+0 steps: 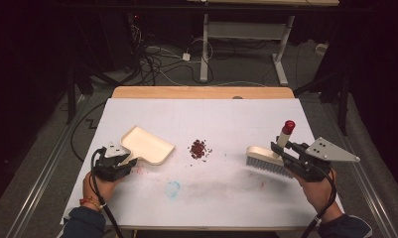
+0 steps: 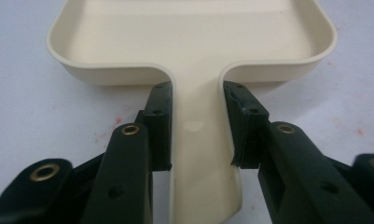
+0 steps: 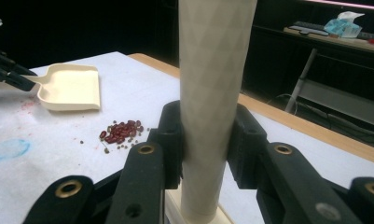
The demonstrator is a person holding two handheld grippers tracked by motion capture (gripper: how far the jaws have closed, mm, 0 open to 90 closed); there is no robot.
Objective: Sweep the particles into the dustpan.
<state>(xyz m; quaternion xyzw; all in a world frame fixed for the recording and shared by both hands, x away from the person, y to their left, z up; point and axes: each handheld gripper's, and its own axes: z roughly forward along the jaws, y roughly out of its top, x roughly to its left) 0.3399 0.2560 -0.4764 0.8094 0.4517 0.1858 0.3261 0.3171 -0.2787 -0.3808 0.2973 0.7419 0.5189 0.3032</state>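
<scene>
While the desk [image 1: 201, 198] wears a flat white sheet, stained blue and smudged faintly red near the front, its far edge shows bare pale wood. On the left of it lies a cream plastic dustpan [image 1: 148, 144], a shallow tray with rounded corners, a low raised rim and a flat tongue of a handle; its smooth inside holds nothing. The left gripper [image 2: 197, 128] has its black jaws closed against both sides of that handle, just behind the tray. Near the middle of the desk, apart from the pan, sits a small heap of dark red beans [image 1: 199, 148] with a few loose specks scattered round it. At the right, the right gripper [image 3: 204, 140] clamps its jaws on the brush [image 1: 268, 161], gripping the upright pale, faintly faceted handle, which is tipped red. The brush's cream block carries grey bristles resting on the sheet.
</scene>
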